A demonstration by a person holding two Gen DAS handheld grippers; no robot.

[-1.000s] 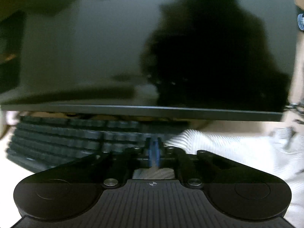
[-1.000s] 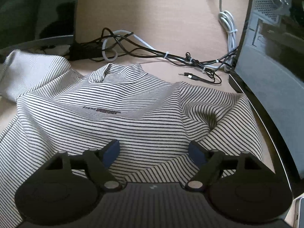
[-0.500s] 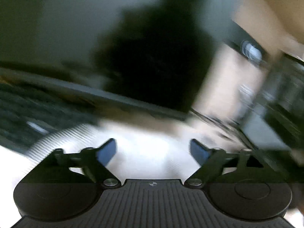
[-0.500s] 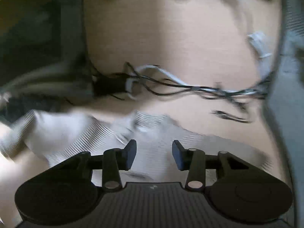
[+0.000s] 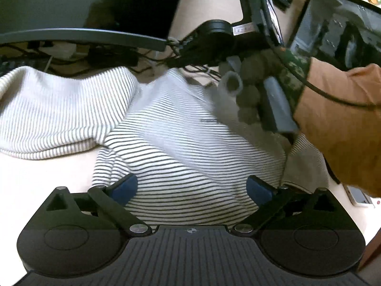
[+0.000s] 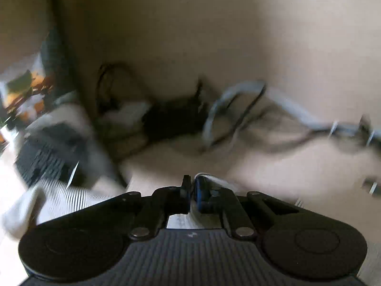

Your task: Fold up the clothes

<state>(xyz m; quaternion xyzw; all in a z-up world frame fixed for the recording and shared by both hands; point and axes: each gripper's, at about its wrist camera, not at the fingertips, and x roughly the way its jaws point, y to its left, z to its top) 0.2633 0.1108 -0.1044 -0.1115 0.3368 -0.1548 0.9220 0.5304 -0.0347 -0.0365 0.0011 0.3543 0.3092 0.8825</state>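
Left wrist view: the left gripper [image 5: 191, 189] is hanging wide open over the white, black-striped knit shirt [image 5: 190, 157], blue pads [image 5: 123, 188] either side of the cloth but pressing on nothing; its jaws have just been opening, so the shirt is lying released beneath them. The garment is spreading across the pale desk [image 5: 42, 178], body toward the camera, a sleeve or side panel bunching up at the left in front of the dark monitor [image 5: 83, 7]. My reading is that the open stance is readying a fresh pinch lower on the body. At upper right the person's gloved hand [image 5: 252, 88] in an orange-brown sleeve [image 5: 333, 124] is holding the other tool near the collar end; its tips are hidden here. Right wrist view, badly blurred: the right gripper [image 6: 193, 190] is clenched, its jaws having just been closing, and a sliver of white fabric is showing between and under the pads, so it is probably pinching the shirt's top edge to carry it over for a fold. This view alone is confirming that grip, and showing the tangle of grey and black cables [image 6: 238, 114] lying ahead on the desk, a snag risk. The left view alone is giving the shirt's overall lay.
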